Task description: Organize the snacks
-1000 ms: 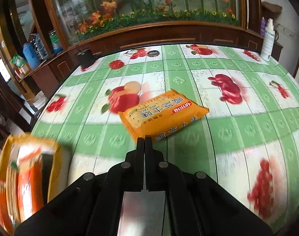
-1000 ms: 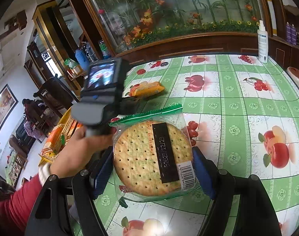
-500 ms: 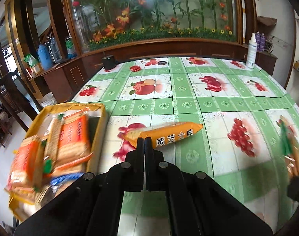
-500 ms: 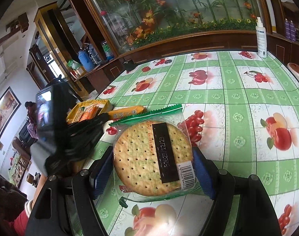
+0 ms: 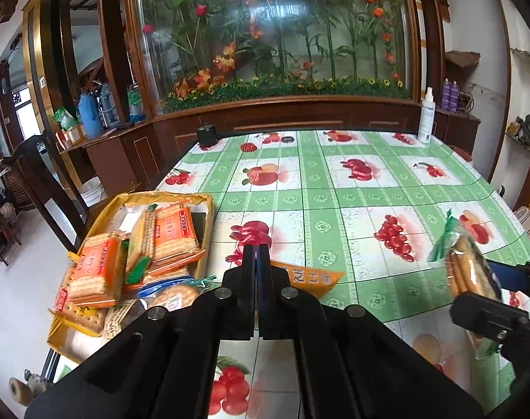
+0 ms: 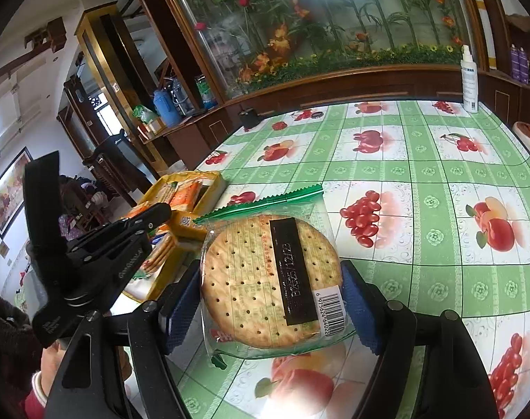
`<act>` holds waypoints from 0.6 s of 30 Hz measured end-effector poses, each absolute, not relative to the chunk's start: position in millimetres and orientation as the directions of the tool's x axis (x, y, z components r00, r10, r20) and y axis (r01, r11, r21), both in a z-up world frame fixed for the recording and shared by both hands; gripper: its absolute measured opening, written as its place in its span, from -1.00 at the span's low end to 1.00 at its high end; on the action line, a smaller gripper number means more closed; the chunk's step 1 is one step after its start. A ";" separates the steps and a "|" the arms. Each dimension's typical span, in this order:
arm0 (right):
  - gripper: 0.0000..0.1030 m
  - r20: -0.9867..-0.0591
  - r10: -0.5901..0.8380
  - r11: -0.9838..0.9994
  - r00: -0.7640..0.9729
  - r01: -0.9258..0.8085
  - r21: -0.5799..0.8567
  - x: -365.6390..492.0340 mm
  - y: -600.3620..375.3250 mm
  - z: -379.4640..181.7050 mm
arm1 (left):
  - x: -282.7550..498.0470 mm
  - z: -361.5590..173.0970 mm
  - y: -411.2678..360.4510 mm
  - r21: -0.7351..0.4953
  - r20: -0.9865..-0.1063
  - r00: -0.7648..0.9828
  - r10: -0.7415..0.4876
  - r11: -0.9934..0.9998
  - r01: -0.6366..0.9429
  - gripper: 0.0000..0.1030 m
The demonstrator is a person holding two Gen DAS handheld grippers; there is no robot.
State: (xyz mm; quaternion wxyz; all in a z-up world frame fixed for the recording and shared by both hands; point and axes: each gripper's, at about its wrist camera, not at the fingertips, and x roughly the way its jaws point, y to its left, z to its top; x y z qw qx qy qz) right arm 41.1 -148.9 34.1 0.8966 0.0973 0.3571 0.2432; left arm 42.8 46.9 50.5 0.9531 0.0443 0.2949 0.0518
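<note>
My left gripper [image 5: 256, 249] is shut on the edge of an orange snack packet [image 5: 308, 277] and holds it just right of a yellow box [image 5: 167, 196] filled with several biscuit packs. My right gripper [image 6: 270, 288] is shut on a clear pack of round crackers [image 6: 251, 279] with a green top seal, above the table. That pack also shows in the left wrist view [image 5: 467, 272]. The left gripper shows in the right wrist view [image 6: 153, 214], with the orange packet [image 6: 188, 225] over the yellow box [image 6: 191, 178].
The table has a green and white fruit-print cloth [image 5: 352, 188]. A white spray bottle [image 5: 426, 117] and a small black container [image 5: 207, 135] stand at its far edge. A dark wooden chair [image 5: 45, 181] stands left of the box.
My left gripper has carried the orange packet back and left to beside the yellow box. My right gripper still holds the cracker pack and has come closer to the box.
</note>
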 end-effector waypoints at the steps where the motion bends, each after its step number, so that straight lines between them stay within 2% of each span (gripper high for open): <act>1: 0.50 -0.591 0.506 0.863 0.628 -0.368 0.346 39.1 -148.3 35.5 | 40.4 52.2 46.9 0.115 -0.552 0.825 0.124 0.991 -0.072 -1.00; 18: 0.50 -0.571 0.520 0.854 0.635 -0.405 0.327 21.6 -133.9 51.1 | 10.1 85.9 66.1 0.077 -0.481 0.867 0.131 0.991 -0.108 -1.00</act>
